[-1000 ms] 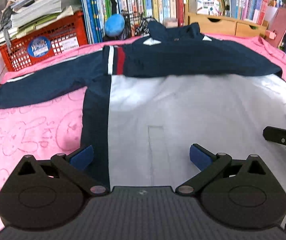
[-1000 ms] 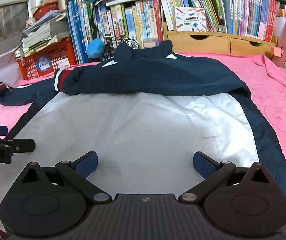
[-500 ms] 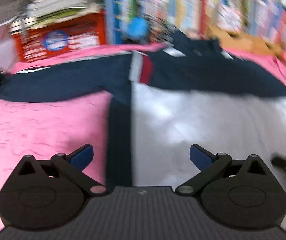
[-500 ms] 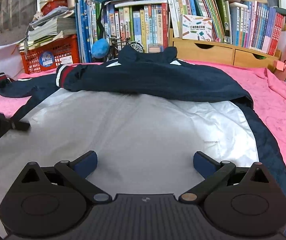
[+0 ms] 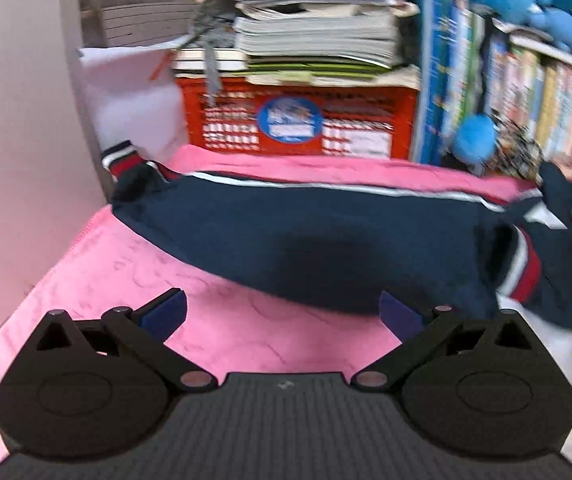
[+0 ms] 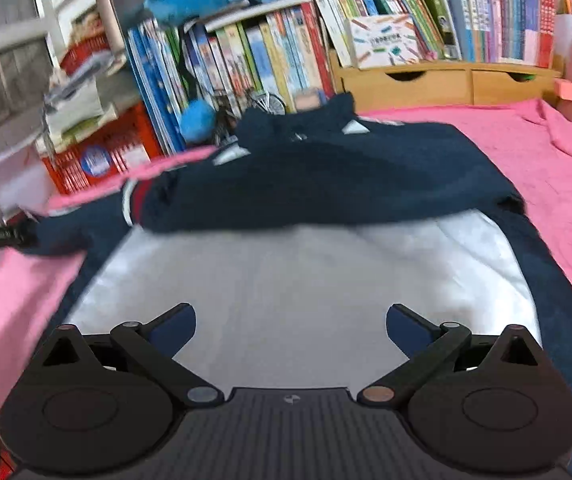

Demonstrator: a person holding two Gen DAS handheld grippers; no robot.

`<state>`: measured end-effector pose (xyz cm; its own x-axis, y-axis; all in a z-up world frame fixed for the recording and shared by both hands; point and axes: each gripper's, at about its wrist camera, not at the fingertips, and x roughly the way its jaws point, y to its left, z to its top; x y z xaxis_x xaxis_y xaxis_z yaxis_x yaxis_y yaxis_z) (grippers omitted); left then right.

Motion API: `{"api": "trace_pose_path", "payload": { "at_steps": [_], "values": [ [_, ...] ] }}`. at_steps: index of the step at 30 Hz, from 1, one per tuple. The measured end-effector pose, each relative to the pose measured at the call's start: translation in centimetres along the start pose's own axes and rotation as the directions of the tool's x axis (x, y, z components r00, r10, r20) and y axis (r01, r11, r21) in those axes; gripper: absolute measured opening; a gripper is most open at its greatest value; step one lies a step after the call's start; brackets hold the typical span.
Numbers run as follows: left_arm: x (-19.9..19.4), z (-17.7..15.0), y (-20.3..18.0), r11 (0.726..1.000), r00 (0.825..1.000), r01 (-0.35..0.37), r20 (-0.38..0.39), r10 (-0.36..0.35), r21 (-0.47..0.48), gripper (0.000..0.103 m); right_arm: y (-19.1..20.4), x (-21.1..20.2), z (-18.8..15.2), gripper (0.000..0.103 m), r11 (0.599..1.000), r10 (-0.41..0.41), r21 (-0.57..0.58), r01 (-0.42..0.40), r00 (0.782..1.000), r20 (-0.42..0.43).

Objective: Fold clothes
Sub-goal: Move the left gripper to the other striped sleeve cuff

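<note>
A navy jacket [image 6: 326,176] lies spread on a pink blanket [image 6: 546,152], white lining [image 6: 298,276] up, one sleeve [image 5: 306,240] stretched out left. The left tool [image 5: 282,314] hovers, fingers apart, near that sleeve; the right tool [image 6: 290,326], also apart and empty, hangs over the lining. Bookshelves [image 6: 406,20] stand beyond.

Jacket [image 6: 326,184]: navy, white lining panel exposed, lying flat on pink cover. One sleeve [image 5: 306,240] stretched out sideways, striped cuff at its end; other sleeve folded across chest.
</note>
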<state>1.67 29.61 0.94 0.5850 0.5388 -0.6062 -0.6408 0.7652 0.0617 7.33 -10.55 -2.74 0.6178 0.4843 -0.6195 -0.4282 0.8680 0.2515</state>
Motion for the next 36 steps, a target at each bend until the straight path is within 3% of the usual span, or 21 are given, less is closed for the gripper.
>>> {"api": "trace_pose_path", "payload": {
  "at_steps": [6, 9, 13, 16, 21, 23, 26, 29, 34, 36],
  "values": [
    [2.8, 1.3, 2.7, 0.995, 1.000, -0.031, -0.002, 0.030, -0.091, 0.103, 1.6, 4.7, 0.3, 0.103, 1.000, -0.004, -0.018, 0.004, 1.000, -0.010],
    [4.3, 2.1, 4.2, 0.990, 1.000, -0.025, -0.020, 0.023, -0.139, 0.103, 3.3, 6.0, -0.2, 0.103, 0.990, -0.077, -0.123, 0.076, 0.997, -0.005],
    [6.3, 3.1, 5.4, 0.980, 0.998, -0.054, -0.025, 0.050, -0.191, 0.103, 4.6, 6.7, -0.4, 0.103, 0.973, -0.126, -0.199, 0.120, 0.992, -0.019],
    [8.1, 3.7, 5.8, 0.968, 0.997, -0.065, -0.050, 0.055, -0.241, 0.103, 4.5, 6.7, -0.6, 0.103, 0.975, -0.123, -0.191, 0.117, 0.992, -0.021],
    [10.1, 3.9, 6.1, 0.952, 0.990, -0.139, -0.017, 0.140, -0.273, 0.101, 4.5, 6.7, -0.7, 0.103, 0.976, -0.123, -0.186, 0.117, 0.992, -0.021],
    [10.8, 3.8, 6.4, 0.952, 0.996, -0.087, 0.006, 0.093, -0.294, 0.100, 4.5, 6.7, -0.6, 0.103, 0.976, -0.124, -0.185, 0.118, 0.992, -0.021],
    [12.2, 3.5, 7.3, 0.936, 0.999, -0.044, -0.024, 0.038, -0.350, 0.094, 4.5, 6.8, -0.6, 0.103, 0.976, -0.124, -0.184, 0.118, 0.992, -0.021],
    [12.9, 3.0, 7.7, 0.923, 0.998, -0.069, -0.014, 0.069, -0.378, 0.081, 4.5, 6.8, -0.7, 0.103, 0.976, -0.125, -0.184, 0.119, 0.992, -0.020],
    [12.9, 2.7, 8.2, 0.925, 0.994, -0.095, 0.016, 0.109, -0.369, 0.031, 4.5, 6.8, -0.7, 0.103, 0.976, -0.126, -0.182, 0.120, 0.992, -0.020],
    [12.3, 2.6, 8.4, 0.922, 0.991, -0.097, 0.049, 0.124, -0.374, 0.017, 4.5, 6.8, -0.7, 0.103, 0.976, -0.125, -0.181, 0.120, 0.992, -0.020]
  ]
}}
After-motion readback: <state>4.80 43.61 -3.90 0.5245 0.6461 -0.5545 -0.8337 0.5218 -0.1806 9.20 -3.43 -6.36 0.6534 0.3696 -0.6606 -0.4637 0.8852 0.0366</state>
